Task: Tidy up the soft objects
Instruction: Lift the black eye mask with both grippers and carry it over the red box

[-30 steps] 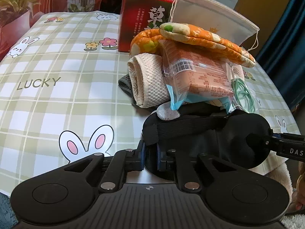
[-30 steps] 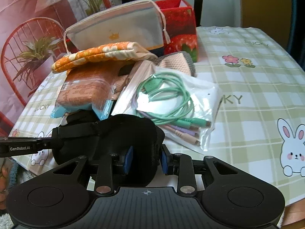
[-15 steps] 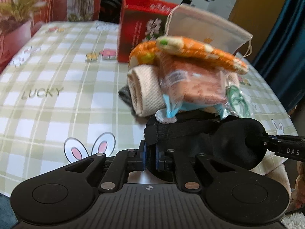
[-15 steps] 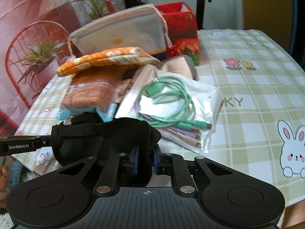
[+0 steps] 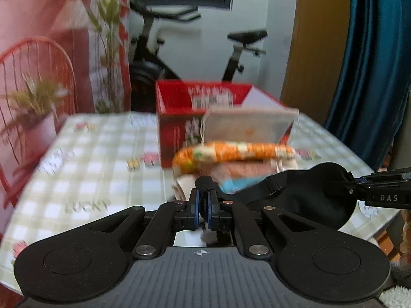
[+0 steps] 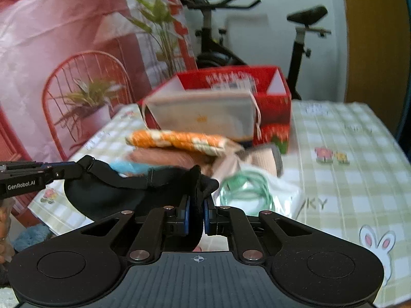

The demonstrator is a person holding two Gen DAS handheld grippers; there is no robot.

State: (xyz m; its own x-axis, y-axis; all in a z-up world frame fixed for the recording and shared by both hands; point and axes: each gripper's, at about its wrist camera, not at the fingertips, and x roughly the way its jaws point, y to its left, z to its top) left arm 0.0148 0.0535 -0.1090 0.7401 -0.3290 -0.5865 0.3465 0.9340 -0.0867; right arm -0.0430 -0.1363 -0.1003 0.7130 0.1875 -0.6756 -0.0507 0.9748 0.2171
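Observation:
A black padded sleep mask (image 5: 308, 200) hangs stretched between my two grippers, lifted above the near table edge. My left gripper (image 5: 204, 205) is shut on one end of it. My right gripper (image 6: 197, 211) is shut on the other end (image 6: 108, 192), and also shows at the right of the left wrist view (image 5: 341, 181). Behind the mask lies a pile: an orange floral pouch (image 5: 236, 151), a rolled beige towel (image 6: 264, 156), a wrapped snack pack (image 6: 167, 157) and a bag of green cable (image 6: 246, 192).
An open red box (image 5: 203, 107) stands behind the pile with a white drawstring pouch (image 6: 203, 118) leaning on it. The table has a green checked cloth (image 5: 97, 169). An exercise bike and a red chair stand beyond the table.
Both grippers have lifted the mask off the table and tilted up, so the views now look over the pile. The right gripper closed fully on the mask.

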